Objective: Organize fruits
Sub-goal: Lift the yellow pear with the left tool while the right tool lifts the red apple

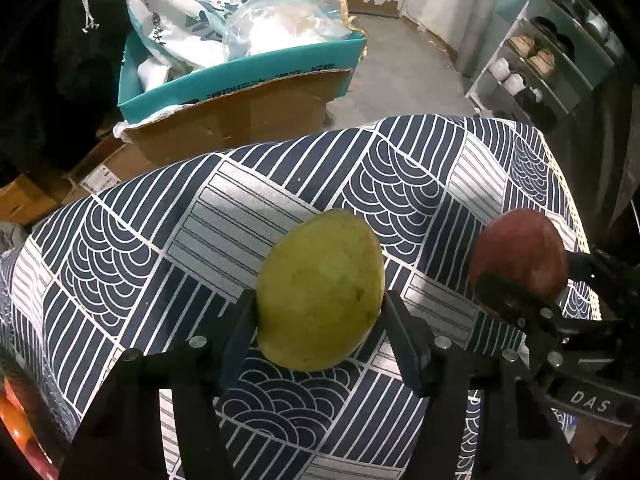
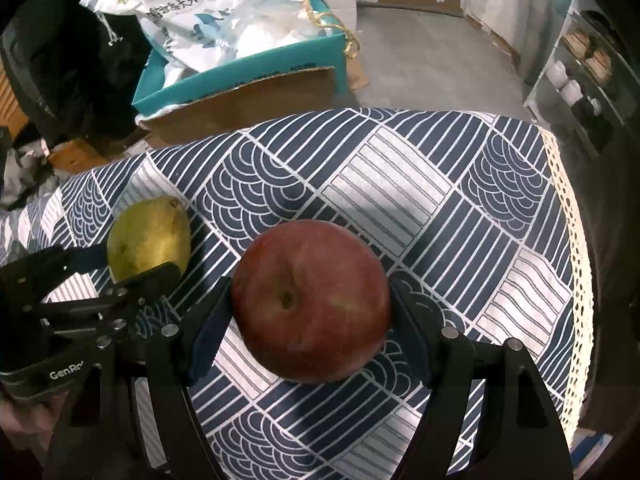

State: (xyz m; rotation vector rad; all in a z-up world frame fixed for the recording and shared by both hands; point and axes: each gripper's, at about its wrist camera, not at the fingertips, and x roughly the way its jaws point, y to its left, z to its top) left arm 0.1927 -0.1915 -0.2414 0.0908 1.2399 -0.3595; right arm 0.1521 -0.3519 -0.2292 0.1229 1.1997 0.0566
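1. Left tongs (image 1: 320, 316): clamped on the yellow-green pear (image 1: 320, 290), one finger against each flank. The pear sits right between the tips and is carried above the cloth, not resting on it. In the right wrist view its long axis runs forward and away from the tongs, with the small stem end (image 2: 173, 202) at the far tip.

2. Right tongs (image 2: 310, 316): closed around the red apple (image 2: 311, 300), gripped on its two sides, also held off the cloth. Its dimple faces back toward the camera, so the core axis seems to lie roughly along the fingers.

3. Side by side: the pear is to the left of the apple, near but not touching. Each hand already has its own fruit, so neither needs to reach across.

4. Below and ahead: the counter under a navy-and-white patterned cloth (image 2: 400, 200) stretches forward, with bare cloth ahead of both fruits.

5. Far side: past the counter's edge, lower down, a teal box (image 1: 240, 76) holds white bags. No fruit bowl or tray shows, so I cannot tell where the fruits should go.
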